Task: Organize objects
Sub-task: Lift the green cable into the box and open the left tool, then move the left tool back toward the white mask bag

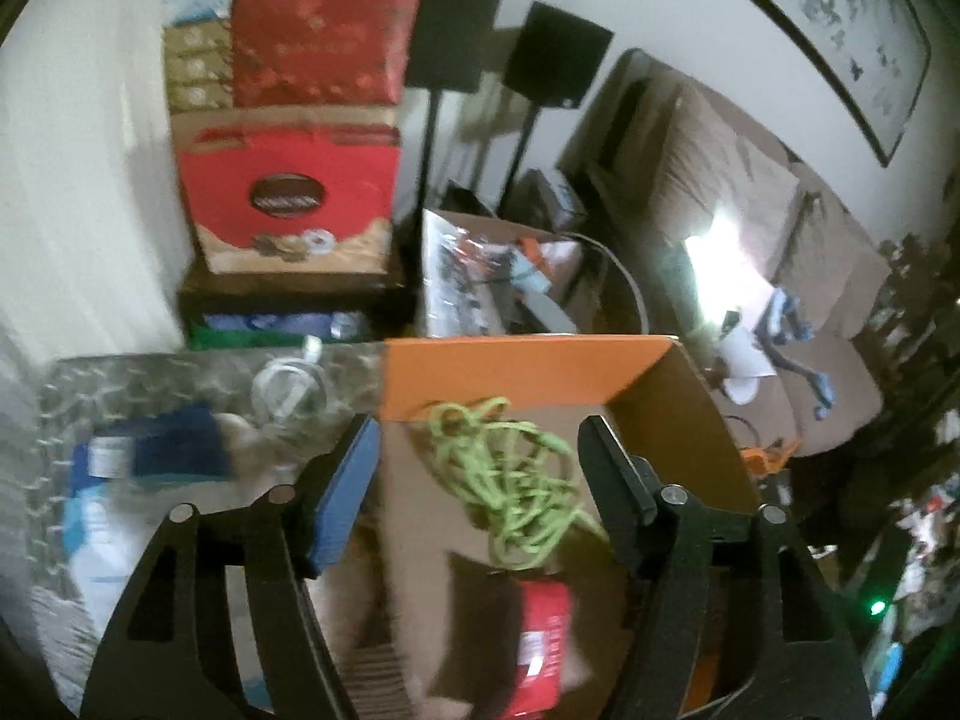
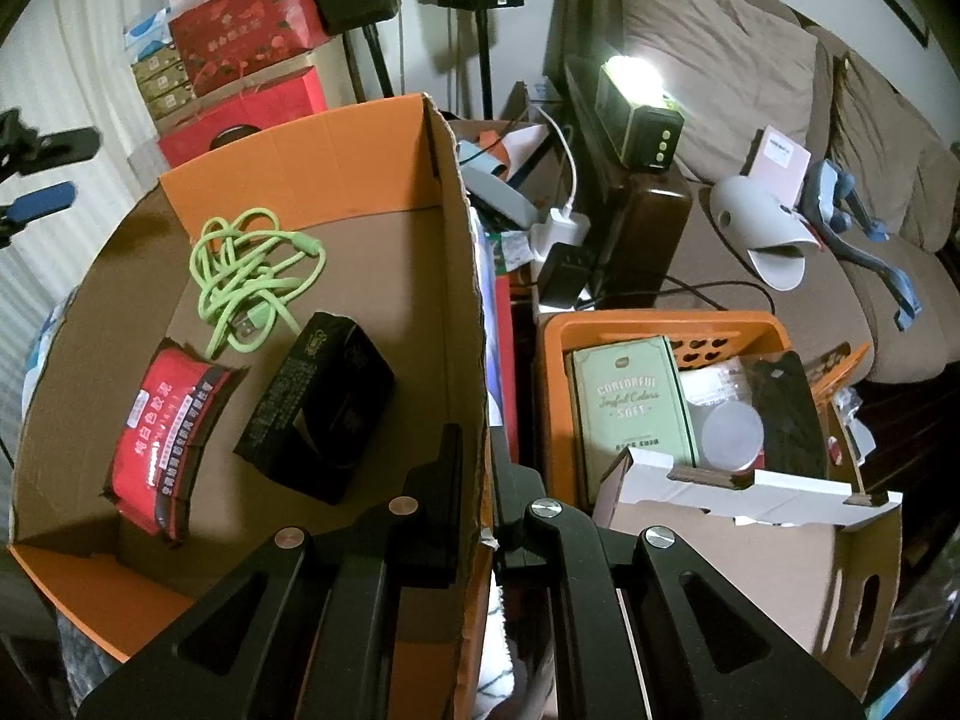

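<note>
Below, the right gripper (image 2: 477, 480) is seen clamped on the side wall of a cardboard box (image 2: 360, 138), one finger inside the wall and one outside, the cardboard pinched between them. Inside the box, on its brown floor, a black carton (image 2: 318, 402) is seen nearest the fingers, a red packet (image 2: 165, 426) is laid to its left, and a tangled green cable (image 2: 252, 276) is heaped toward the far orange flap. Over the same box the left gripper (image 1: 480, 450) is held with its fingers spread wide and nothing between them, the blue pad (image 1: 345, 492) of one finger turned inward; the green cable is framed in the gap, and the red packet is glimpsed lower down, blurred. To the right of the box, an orange basket (image 2: 660, 324) is shown packed with a pale green tin (image 2: 633, 402) and other items. Beyond it, a brown sofa (image 2: 750, 60) is seen, with a lit lamp (image 2: 639, 114) at its arm.
</note>
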Tool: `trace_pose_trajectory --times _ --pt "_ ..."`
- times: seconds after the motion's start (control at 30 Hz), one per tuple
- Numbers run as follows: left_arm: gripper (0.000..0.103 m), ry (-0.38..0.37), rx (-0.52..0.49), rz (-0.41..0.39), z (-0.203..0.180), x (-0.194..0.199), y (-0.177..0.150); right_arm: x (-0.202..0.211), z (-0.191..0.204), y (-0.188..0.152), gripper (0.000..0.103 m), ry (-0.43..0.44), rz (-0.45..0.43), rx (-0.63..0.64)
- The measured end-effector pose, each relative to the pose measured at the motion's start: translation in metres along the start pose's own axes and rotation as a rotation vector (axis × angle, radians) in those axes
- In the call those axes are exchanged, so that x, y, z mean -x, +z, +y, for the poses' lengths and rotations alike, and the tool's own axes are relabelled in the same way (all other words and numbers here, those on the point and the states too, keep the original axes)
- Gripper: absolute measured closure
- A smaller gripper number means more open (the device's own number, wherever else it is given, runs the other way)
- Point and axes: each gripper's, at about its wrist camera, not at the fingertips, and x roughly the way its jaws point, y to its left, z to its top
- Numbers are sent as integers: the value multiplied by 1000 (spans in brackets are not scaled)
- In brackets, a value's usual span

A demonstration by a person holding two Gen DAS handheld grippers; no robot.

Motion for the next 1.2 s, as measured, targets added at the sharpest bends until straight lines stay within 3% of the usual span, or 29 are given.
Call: trace_pose_trajectory --times 0.07,0.33,0.4,0.7,1.2 --pt "16 27 0 -25 11 10 -2 0 0 0 97 0 0 0" --pt "8 82 5 -32 50 34 -15 0 0 0 97 1 -1 -1" --pt "1 79 3 -29 57 40 -19 0 0 0 97 1 -2 0" --pt "0 96 -1 -34 96 65 -31 0 1 1 97 1 -1 -1" --pt "0 194 157 71 214 56 -79 0 2 1 97 -4 -2 3"
